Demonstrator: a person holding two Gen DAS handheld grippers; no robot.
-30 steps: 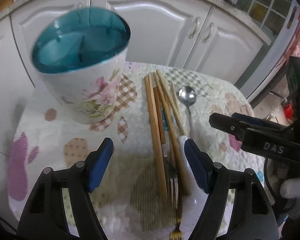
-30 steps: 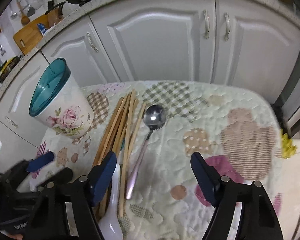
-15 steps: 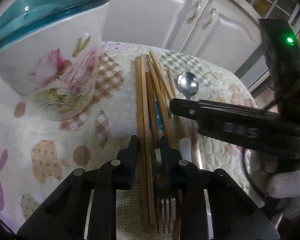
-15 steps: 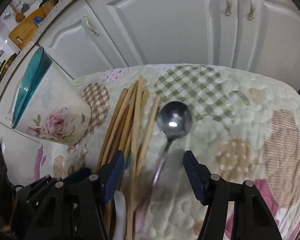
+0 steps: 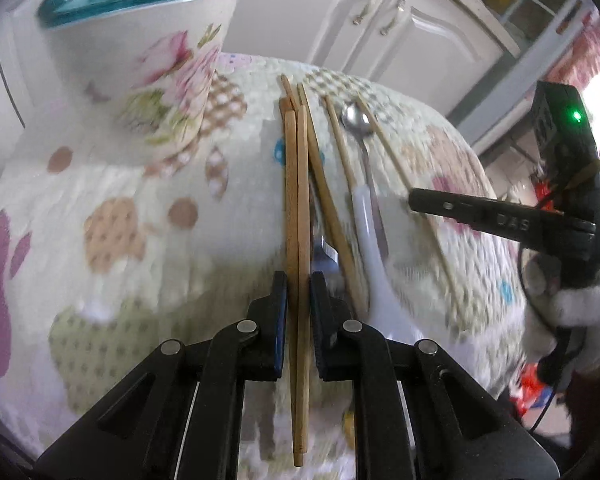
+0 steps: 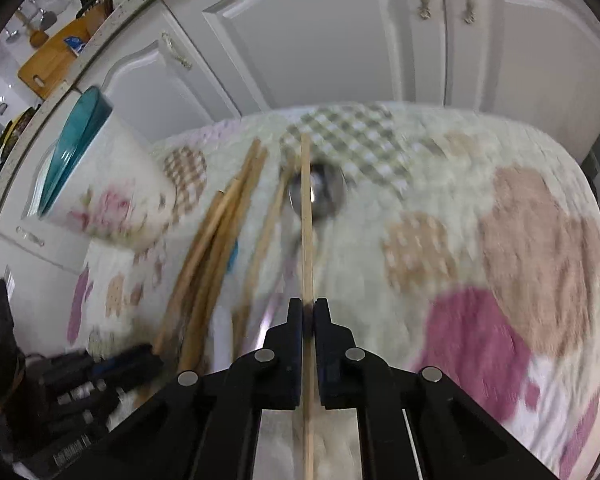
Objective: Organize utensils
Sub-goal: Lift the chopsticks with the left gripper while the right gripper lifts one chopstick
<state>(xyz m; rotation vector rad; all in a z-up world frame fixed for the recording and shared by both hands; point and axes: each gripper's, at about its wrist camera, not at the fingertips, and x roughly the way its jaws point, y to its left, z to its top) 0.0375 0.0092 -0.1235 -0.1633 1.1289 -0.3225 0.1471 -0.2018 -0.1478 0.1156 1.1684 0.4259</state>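
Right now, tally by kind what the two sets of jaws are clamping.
Chopsticks in the left gripper: 2
Chopstick in the right gripper: 1
Anything else: 0
Total: 3

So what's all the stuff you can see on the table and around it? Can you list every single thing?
utensil holder: one, white with pink flowers and a teal rim, far left on the table
chopsticks: several loose, light wood, lying mid-table
held chopsticks: two, light wood, in the left jaws
single chopstick: one, light wood, in the right jaws
metal spoon: one, silver, right of the chopsticks
white spoon: one, white, beside the metal spoon
fork: one, metal, mostly hidden under chopsticks
tablecloth: one, cream quilted with coloured patches
cabinets: white doors, behind the table
cutting board: one, wooden, on the counter
left hand-held gripper: black, shut
right hand-held gripper: black, shut
gloved hand: white glove, far right
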